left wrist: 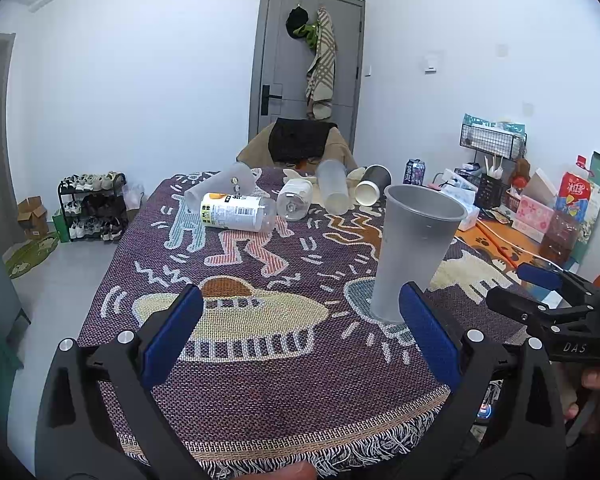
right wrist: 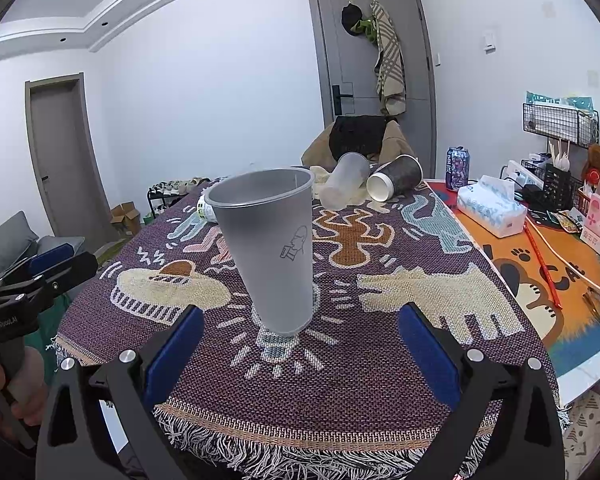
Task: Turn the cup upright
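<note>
A frosted grey plastic cup [left wrist: 412,252] stands upright, mouth up, on the patterned woven cloth [left wrist: 260,272]. In the right wrist view the cup [right wrist: 272,252] stands just ahead of my right gripper [right wrist: 300,328], which is open and empty, fingers apart from the cup. My left gripper [left wrist: 300,308] is open and empty; the cup stands beyond its right finger [left wrist: 428,332]. The right gripper [left wrist: 540,288] shows at the right of the left wrist view, and the left gripper [right wrist: 56,264] at the left of the right wrist view.
Several cups and bottles lie on their sides at the far end: a labelled clear bottle [left wrist: 236,212], a frosted cup [right wrist: 346,180] and a dark paper cup [right wrist: 396,176]. A can [right wrist: 457,168], tissue pack [right wrist: 492,208] and wire racks stand on the right.
</note>
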Demonstrator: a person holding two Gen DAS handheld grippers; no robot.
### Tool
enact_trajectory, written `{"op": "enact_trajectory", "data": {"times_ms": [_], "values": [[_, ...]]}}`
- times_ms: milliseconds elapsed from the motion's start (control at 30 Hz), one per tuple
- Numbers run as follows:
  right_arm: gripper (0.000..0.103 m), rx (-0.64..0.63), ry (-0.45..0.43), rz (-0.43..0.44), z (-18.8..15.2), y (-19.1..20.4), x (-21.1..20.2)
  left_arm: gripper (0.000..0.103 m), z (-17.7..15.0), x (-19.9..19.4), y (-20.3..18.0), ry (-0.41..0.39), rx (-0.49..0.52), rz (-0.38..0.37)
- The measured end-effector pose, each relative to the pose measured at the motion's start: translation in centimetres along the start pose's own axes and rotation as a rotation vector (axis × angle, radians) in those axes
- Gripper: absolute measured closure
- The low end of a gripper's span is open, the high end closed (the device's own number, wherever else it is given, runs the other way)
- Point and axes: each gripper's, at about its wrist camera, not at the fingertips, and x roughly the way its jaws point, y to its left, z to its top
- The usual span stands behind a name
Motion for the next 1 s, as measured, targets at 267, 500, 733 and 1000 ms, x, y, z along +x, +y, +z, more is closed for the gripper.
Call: {"op": "enact_trajectory", "data": {"times_ms": [267, 500, 733, 1000], "values": [[0.008, -0.001, 0.000, 0.003, 0.0, 0.1, 0.1, 0.005, 0.0, 0.0, 0.0, 0.000, -0.001, -0.001], [0.008, -0.006, 0.005, 0.007, -0.1, 0.3, 0.2, 0.005, 0.0, 0.0, 0.0, 0.000, -0.002, -0.001], [0.008, -0.007, 0.021, 0.017, -0.3, 0.3, 0.6, 0.005, -0.3, 0.1, -0.2, 0.004, 0.005, 0.009], [0.008, -0.025, 0.062, 0.046, -0.4, 1.3, 1.9, 0.005, -0.8, 0.8, 0.8, 0.016, -0.028, 0.006]]}}
